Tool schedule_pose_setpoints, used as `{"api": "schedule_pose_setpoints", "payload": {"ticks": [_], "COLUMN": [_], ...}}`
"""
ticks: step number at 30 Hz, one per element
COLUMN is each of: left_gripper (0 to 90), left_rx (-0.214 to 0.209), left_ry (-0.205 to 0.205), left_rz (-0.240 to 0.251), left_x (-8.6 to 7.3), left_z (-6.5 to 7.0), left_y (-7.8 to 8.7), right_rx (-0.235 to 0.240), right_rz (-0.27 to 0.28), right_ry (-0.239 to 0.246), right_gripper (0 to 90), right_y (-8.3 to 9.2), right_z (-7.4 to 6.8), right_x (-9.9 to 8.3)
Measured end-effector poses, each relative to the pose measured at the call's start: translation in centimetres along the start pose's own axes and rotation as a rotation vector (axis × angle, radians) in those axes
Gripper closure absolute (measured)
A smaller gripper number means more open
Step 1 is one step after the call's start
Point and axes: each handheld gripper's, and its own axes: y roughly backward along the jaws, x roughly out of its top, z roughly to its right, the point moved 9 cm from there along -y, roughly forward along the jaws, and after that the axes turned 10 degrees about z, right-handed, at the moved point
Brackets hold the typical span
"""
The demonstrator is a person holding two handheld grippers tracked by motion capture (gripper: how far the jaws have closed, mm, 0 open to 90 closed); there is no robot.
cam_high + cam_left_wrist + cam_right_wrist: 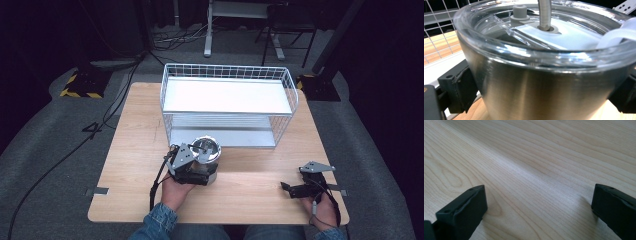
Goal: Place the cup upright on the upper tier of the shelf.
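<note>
High view shows the table and the wire rack, both shelves bare. The tumbler stands just before the rack, clamped by the left gripper, so shelving it likely remains; the right gripper rests wide open, empty.

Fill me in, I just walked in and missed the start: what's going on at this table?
A person works with a gripper in each hand. The left gripper is clamped around a steel tumbler with a clear lid and straw, standing on the wooden table just in front of a white wire shelf rack. The right gripper rests open and empty near the table's right edge.
</note>
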Motion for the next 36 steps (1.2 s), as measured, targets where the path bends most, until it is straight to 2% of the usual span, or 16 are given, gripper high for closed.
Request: {"api": "schedule_pose_setpoints", "payload": {"ticks": [2, 4, 8, 12, 14, 19, 20, 23, 24, 27, 34, 36], "left_gripper": [3.2, 3.3, 3.3, 3.4, 3.3, 3.4, 3.4, 3.4, 3.4, 3.4, 3.4, 3.4], "left_rx": [0.003, -0.002, 0.004, 0.001, -0.001, -0.018, -0.018, -0.023, -0.023, -0.028, -0.03, -0.035], "left_ry": [-0.003, 0.02, 0.038, 0.031, 0.023, 0.039, 0.039, 0.028, 0.028, 0.029, 0.02, 0.015], "left_rz": [-0.005, -0.001, 0.008, -0.003, -0.001, 0.015, 0.015, 0.021, 0.021, 0.031, 0.037, 0.043], "left_x": [0.0, 0.1, 0.4, 1.1, 1.6, 3.6, 3.6, 4.9, 4.9, 6.4, 8.4, 9.5], "left_z": [0.0, 0.1, 0.0, 0.1, 0.3, 0.8, 0.8, 1.0, 1.0, 1.2, 1.2, 1.2], "left_y": [0.0, 0.0, 0.2, 0.6, 0.7, 1.2, 1.2, 1.6, 1.6, 1.9, 2.4, 2.6], "right_rx": [0.0, 0.0, -0.003, -0.003, -0.003, -0.004, -0.004, -0.004, -0.004, -0.004, -0.004, -0.004], "right_rz": [0.0, 0.001, 0.001, 0.0, 0.001, 0.0, 0.0, 0.0, 0.0, 0.0, 0.0, 0.0], "right_ry": [0.001, 0.002, -0.001, -0.001, -0.001, -0.002, -0.002, -0.002, -0.002, -0.003, -0.003, -0.002], "right_gripper": [0.3, 0.3, 0.4, 0.4, 0.4, 0.3, 0.3, 0.3, 0.3, 0.3, 0.3, 0.3], "right_y": [0.0, 0.0, 0.0, 0.0, 0.0, 0.0, 0.0, 0.0, 0.0, 0.0, 0.0, 0.0], "right_z": [0.0, 0.0, 0.0, 0.0, 0.0, 0.0, 0.0, 0.0, 0.0, 0.0, 0.0, 0.0], "right_x": [0.0, 0.0, 0.0, 0.0, 0.0, 0.0, 0.0, 0.0, 0.0, 0.0, 0.0, 0.0]}}
